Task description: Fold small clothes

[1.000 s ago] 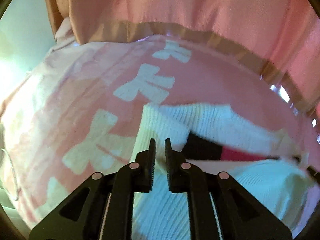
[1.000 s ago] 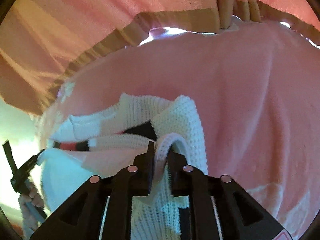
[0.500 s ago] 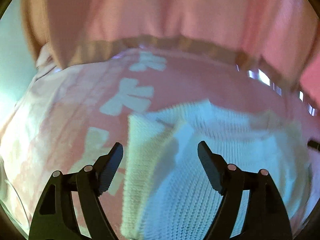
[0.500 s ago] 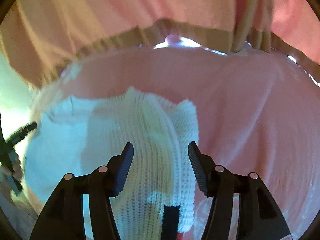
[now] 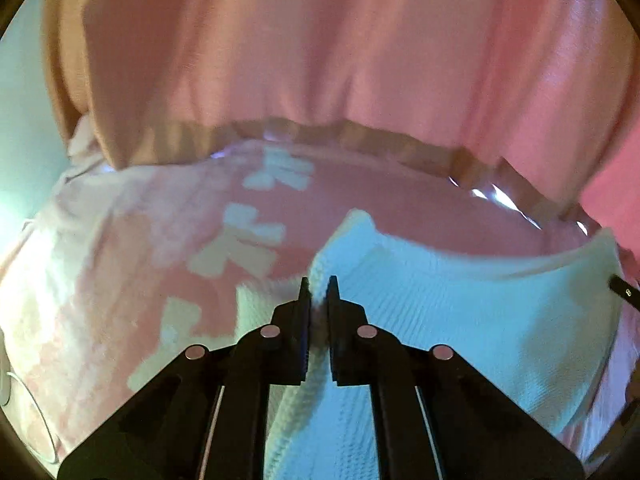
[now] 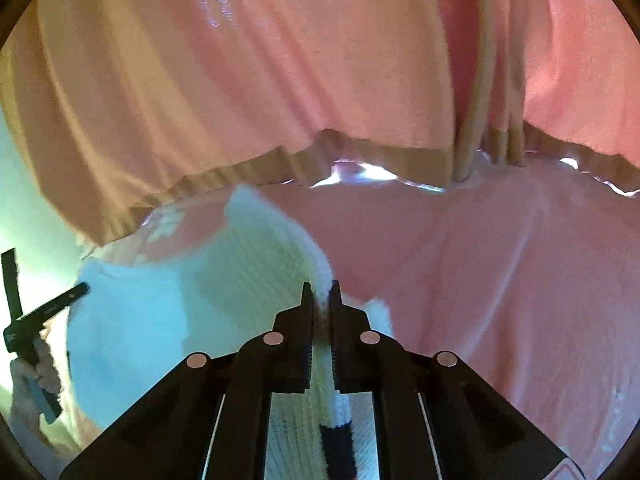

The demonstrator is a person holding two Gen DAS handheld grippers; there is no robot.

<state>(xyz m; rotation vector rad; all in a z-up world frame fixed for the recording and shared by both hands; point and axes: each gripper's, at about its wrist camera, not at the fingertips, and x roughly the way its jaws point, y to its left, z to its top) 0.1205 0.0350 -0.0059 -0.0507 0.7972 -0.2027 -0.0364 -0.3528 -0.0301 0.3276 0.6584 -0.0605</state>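
A white knitted garment (image 5: 460, 320) lies on a pink cover and is lifted at both sides. In the left wrist view my left gripper (image 5: 318, 288) is closing its jaws, and its pads pinch the knit's left edge. Far right in that view, the tip of the right gripper (image 5: 622, 292) pokes in at the knit's other corner. In the right wrist view my right gripper (image 6: 320, 292) is closing too, with the right edge of the white knit (image 6: 200, 300) pressed between its pads. A dark stripe (image 6: 336, 440) shows low on the fabric. The left gripper (image 6: 78, 291) is at the far left.
The pink bed cover (image 5: 120, 280) carries pale printed shapes on its left half and is plain pink (image 6: 500, 300) on the right. A pink curtain (image 5: 320, 60) with a tan hem hangs close behind. A person's hand (image 6: 36, 380) holds the left gripper's handle.
Both grippers opened wide over the knit, then closed on its side edges. Both have risen, and the white fabric now hangs stretched between them.
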